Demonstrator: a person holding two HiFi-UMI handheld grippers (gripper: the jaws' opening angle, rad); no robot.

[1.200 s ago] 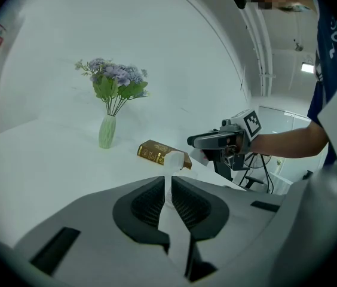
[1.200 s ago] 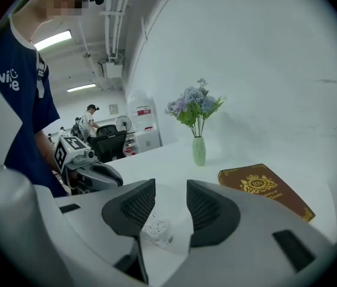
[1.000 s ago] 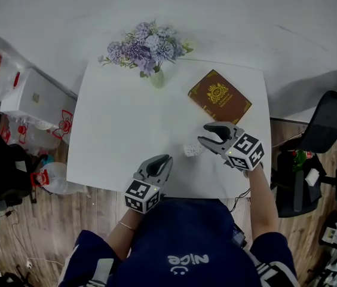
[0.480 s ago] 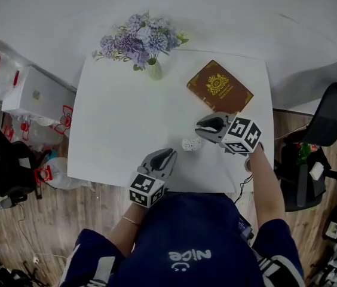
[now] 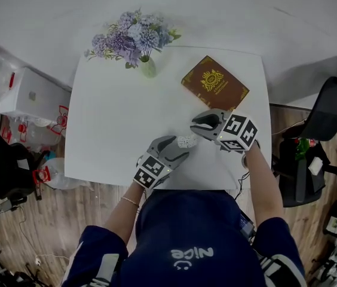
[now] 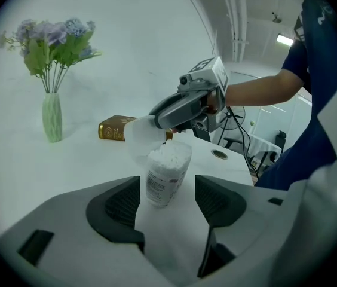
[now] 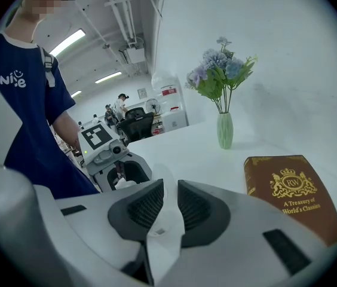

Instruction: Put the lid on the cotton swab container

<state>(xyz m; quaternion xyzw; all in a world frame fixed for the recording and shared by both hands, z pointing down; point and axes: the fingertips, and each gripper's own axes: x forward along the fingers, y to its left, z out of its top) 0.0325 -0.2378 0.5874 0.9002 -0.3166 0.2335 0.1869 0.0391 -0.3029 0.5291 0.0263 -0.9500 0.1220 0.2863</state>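
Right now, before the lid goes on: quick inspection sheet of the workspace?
Surface: white table, no spills seen.
Job's things: cotton swab container upright, open, full; lid tilted at its mouth, not seated.
Clutter: vase of flowers and book at the far edge.
Grippers: left claw opening, jaws either side of the container, not touching; right claw closing on the lid.
Cables: thin cable below the table's near right corner.
Surroundings: office chair right; boxes and bags left.

Left gripper (image 5: pixel 179 151) opening round container (image 6: pixel 167 175); right gripper (image 5: pixel 197 126) closing on lid (image 6: pixel 138 136).
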